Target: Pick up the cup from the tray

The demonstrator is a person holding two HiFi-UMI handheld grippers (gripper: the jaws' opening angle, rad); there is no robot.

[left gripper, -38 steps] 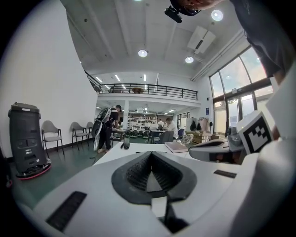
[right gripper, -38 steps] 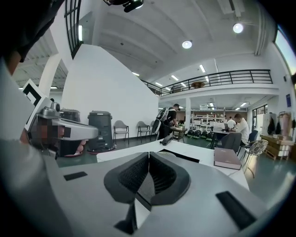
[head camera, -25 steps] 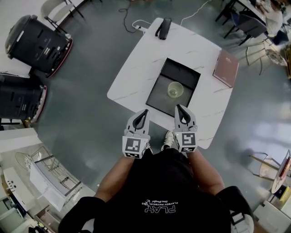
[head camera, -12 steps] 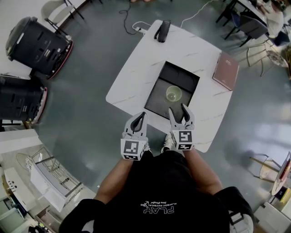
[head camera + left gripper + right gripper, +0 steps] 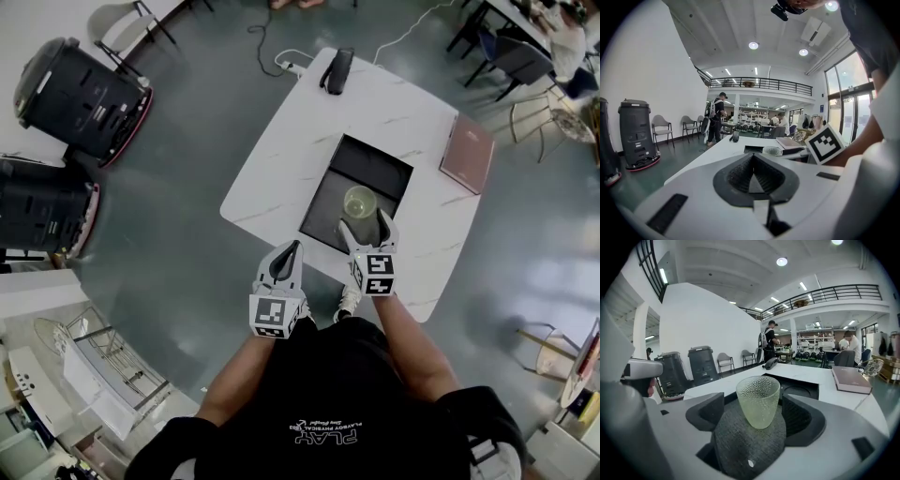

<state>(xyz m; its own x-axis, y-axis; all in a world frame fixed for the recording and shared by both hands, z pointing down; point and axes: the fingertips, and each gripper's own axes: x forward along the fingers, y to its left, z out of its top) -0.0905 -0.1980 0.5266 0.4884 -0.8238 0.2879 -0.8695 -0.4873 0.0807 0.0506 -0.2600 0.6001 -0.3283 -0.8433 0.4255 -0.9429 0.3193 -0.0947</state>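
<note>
A pale yellow-green dimpled glass cup stands upright in the black tray on the white table. My right gripper reaches over the tray's near edge just short of the cup. In the right gripper view the cup stands centred between the two jaws with a gap on each side. Those jaws are opening wide and no pad touches the glass. My left gripper hangs off the table's near edge, left of the tray, with its jaws shut and empty.
A reddish-brown book lies at the table's right side and a black handset-like object at its far edge. Two black machines stand on the floor to the left. Chairs stand at the upper right. A person stands in the distance.
My right gripper has moved forward over the tray's near edge toward the cup, and its jaws have gone from shut to wide open. The left gripper has hardly moved.
</note>
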